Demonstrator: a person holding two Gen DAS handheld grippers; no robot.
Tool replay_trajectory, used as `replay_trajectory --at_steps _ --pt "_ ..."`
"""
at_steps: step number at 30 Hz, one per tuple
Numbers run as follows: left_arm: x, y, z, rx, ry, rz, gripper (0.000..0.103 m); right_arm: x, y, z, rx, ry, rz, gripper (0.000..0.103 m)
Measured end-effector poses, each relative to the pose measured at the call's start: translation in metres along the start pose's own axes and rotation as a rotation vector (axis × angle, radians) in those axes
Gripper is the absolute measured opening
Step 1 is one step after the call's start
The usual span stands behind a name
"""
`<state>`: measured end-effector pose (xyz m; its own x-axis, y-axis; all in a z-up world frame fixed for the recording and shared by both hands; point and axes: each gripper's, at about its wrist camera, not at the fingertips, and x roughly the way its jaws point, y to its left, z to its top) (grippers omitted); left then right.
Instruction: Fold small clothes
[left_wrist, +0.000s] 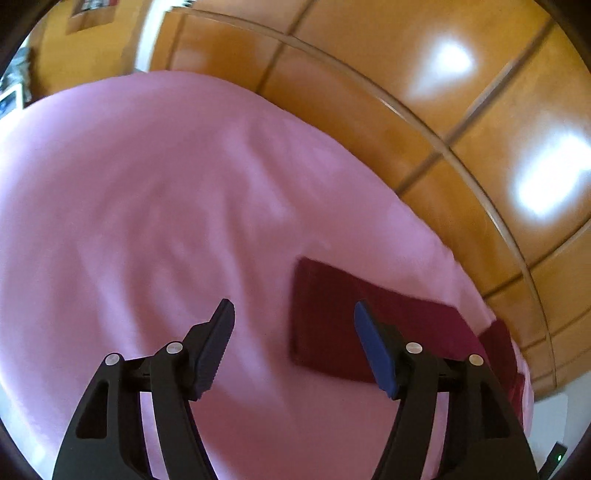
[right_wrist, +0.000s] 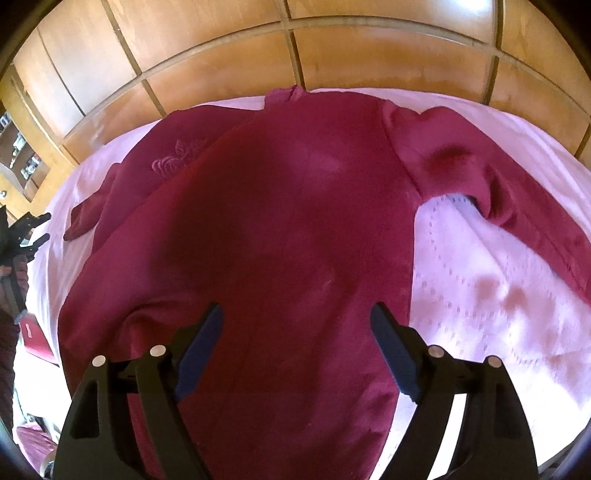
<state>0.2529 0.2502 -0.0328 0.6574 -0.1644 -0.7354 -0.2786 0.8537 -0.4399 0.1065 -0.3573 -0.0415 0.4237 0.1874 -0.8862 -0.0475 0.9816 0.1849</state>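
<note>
A dark red long-sleeved garment (right_wrist: 288, 221) lies spread on the pink bedsheet (right_wrist: 498, 295). One side is partly folded over the body and one sleeve (right_wrist: 491, 192) stretches to the right. My right gripper (right_wrist: 295, 317) is open and empty just above the garment's lower part. In the left wrist view my left gripper (left_wrist: 293, 314) is open and empty above the pink sheet (left_wrist: 147, 203), with a flat part of the red garment (left_wrist: 332, 317) just right of centre. The left gripper also shows at the far left of the right wrist view (right_wrist: 33, 229).
Wooden wardrobe panels (right_wrist: 221, 66) run along the far side of the bed, also seen in the left wrist view (left_wrist: 443, 110). A red object (right_wrist: 35, 338) lies off the bed's left edge. Shelves (right_wrist: 22, 155) stand at far left.
</note>
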Motion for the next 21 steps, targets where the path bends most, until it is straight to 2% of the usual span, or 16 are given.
replay_trajectory --at_steps 4,5,6,8,9,11,14,15,18,21 --pt "0.024 -0.014 -0.009 0.020 0.055 -0.036 0.066 0.001 -0.001 0.000 0.017 0.004 0.001 0.083" --pt "0.030 -0.018 -0.011 0.027 0.074 -0.046 0.059 0.001 -0.001 0.000 0.016 0.003 -0.001 0.084" --pt "0.040 -0.023 -0.015 0.049 0.107 -0.044 0.048 0.002 -0.001 0.001 0.016 0.003 -0.003 0.085" --pt "0.054 -0.035 -0.022 0.116 0.124 0.021 0.006 0.003 -0.001 0.003 0.016 0.005 -0.004 0.085" --pt "0.056 -0.039 -0.026 0.143 0.114 0.047 0.005 0.003 0.000 0.005 0.009 0.002 -0.008 0.085" --pt "0.047 -0.040 -0.024 0.136 0.066 0.064 0.004 0.003 0.002 0.010 -0.011 -0.007 -0.020 0.085" --pt "0.011 -0.025 -0.004 0.067 -0.068 0.077 0.003 -0.002 0.000 0.028 -0.039 -0.044 -0.044 0.084" --pt "-0.006 -0.014 0.007 0.022 -0.127 0.098 0.003 -0.004 -0.003 0.038 -0.044 -0.064 -0.053 0.084" --pt "-0.041 0.013 0.029 -0.033 -0.239 0.176 0.003 -0.001 -0.013 0.073 -0.051 -0.112 -0.080 0.084" --pt "-0.057 0.032 0.035 -0.045 -0.267 0.237 0.000 0.018 -0.020 0.118 -0.045 -0.118 -0.093 0.083"
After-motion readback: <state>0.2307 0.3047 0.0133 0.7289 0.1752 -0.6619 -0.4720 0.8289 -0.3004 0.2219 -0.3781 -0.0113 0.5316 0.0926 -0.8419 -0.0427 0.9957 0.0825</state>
